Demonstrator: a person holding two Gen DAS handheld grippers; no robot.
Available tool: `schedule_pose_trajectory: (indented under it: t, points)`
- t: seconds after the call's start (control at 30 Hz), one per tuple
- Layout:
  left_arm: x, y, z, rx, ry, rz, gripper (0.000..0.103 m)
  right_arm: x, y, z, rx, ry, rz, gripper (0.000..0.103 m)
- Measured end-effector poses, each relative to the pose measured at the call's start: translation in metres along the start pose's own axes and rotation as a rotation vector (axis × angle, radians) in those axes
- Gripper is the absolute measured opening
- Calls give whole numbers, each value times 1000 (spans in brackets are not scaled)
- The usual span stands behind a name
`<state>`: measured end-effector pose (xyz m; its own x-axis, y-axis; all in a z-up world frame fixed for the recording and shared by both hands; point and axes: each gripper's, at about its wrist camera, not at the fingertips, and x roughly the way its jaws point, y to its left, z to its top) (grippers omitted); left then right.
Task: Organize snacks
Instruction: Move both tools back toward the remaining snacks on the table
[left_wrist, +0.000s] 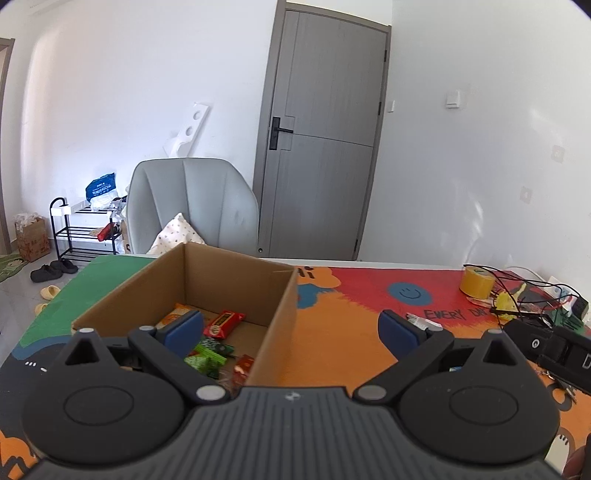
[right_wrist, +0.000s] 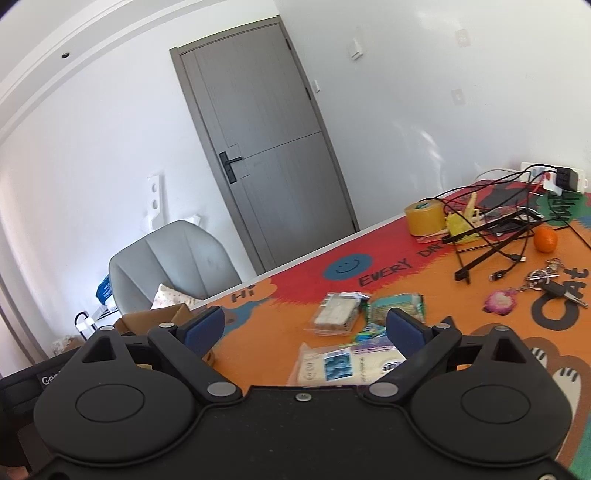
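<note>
An open cardboard box (left_wrist: 280, 317) stands on the colourful mat and holds several snack packs, among them a red bar (left_wrist: 224, 324) and green packets (left_wrist: 208, 356). My left gripper (left_wrist: 291, 330) hangs open over the box's right wall, with nothing between its blue pads. In the right wrist view my right gripper (right_wrist: 304, 326) is open and empty above the mat. Loose snacks lie in front of it: a clear wrapped pack (right_wrist: 338, 314), a green-edged pack (right_wrist: 400, 306) and a large pale pack (right_wrist: 343, 363). The box's corner (right_wrist: 155, 319) shows at far left.
At the table's far right lie a roll of yellow tape (right_wrist: 424, 218), tangled black cables (right_wrist: 491, 236), an orange (right_wrist: 545, 239) and keys (right_wrist: 554, 286). A grey chair (left_wrist: 192, 203) and a grey door (left_wrist: 325, 140) stand beyond the table's far edge. The other gripper's black body (left_wrist: 554, 350) shows at the right.
</note>
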<state>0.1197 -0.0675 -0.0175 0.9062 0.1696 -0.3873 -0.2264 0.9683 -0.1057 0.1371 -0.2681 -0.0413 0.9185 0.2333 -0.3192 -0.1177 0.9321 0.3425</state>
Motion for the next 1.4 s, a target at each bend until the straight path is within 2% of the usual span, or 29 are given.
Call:
schedule_pose_trajectory:
  t: [0.5,0.57,0.7,1.0,1.4]
  points:
    - [12,-41,-14,46,47,-58,100,-4,-53,0,69,-1,-71,94]
    - [16,-44,-16,51,57,-60,100,-1,-57,-1,74,4,-75,91]
    - [25,-49,-20,63,73,-60,100,8,-65,-4,87,29,-73,79]
    - [49,-63,-32,82,137,-45,100,24,-79,-12,105,73,-64,64]
    - [68,-111,-49,152,184,-78,100,27,-119,-13,154,85,-109,64]
